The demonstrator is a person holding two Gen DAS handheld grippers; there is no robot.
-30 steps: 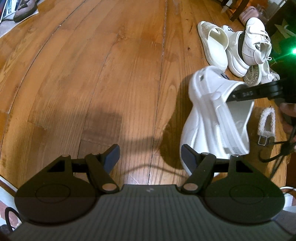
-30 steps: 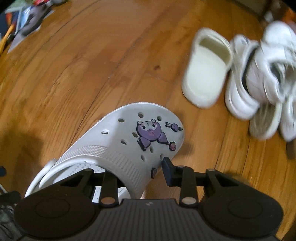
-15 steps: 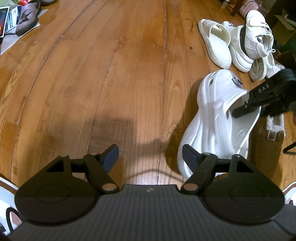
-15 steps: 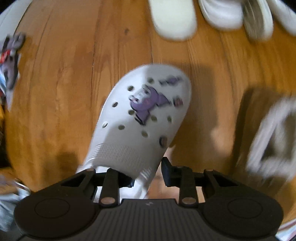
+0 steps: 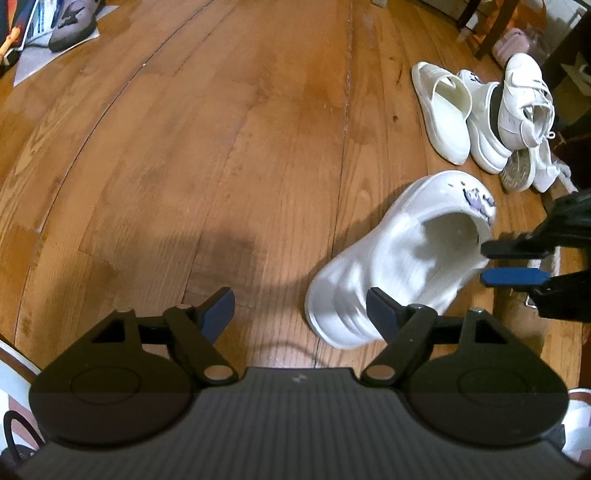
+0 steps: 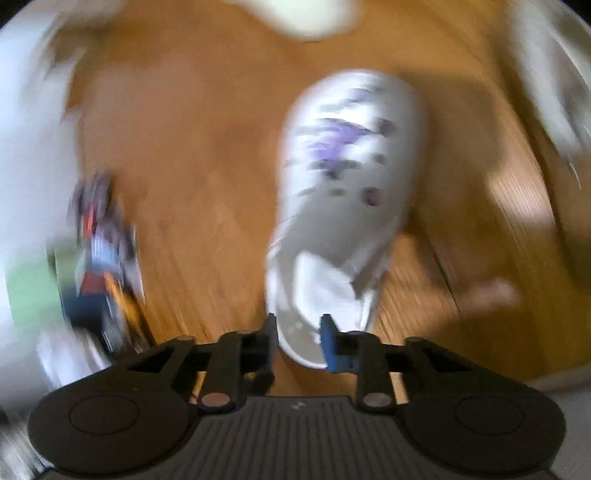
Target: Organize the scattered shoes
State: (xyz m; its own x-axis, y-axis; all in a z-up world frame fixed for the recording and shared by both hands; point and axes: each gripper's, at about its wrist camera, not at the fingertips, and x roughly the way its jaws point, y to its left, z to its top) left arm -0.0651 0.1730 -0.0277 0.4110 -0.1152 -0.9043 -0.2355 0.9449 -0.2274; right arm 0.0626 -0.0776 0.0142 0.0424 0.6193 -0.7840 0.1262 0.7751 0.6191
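Observation:
A white clog [image 5: 399, 258] with purple charms stands tilted on its side on the wooden floor, its opening facing right. My right gripper [image 5: 491, 263] sits at the clog's rim edge with its fingers close together; in the blurred right wrist view the gripper [image 6: 297, 332] is shut on the clog's [image 6: 343, 177] heel rim. My left gripper [image 5: 301, 308] is open and empty, just in front of the clog's heel. A pile of white shoes lies beyond: a slide [image 5: 441, 110], a clog [image 5: 484, 125] and sneakers [image 5: 524, 99].
A grey-purple shoe [image 5: 72, 22] rests on papers at the far left. A chair leg [image 5: 487, 33] and a pink item [image 5: 511, 38] stand at the far right. A strap with a buckle lies behind my right gripper.
The right gripper has turned sharply with the clog, rolling it from sole-up toward its side so its opening now shows. The left gripper has barely moved.

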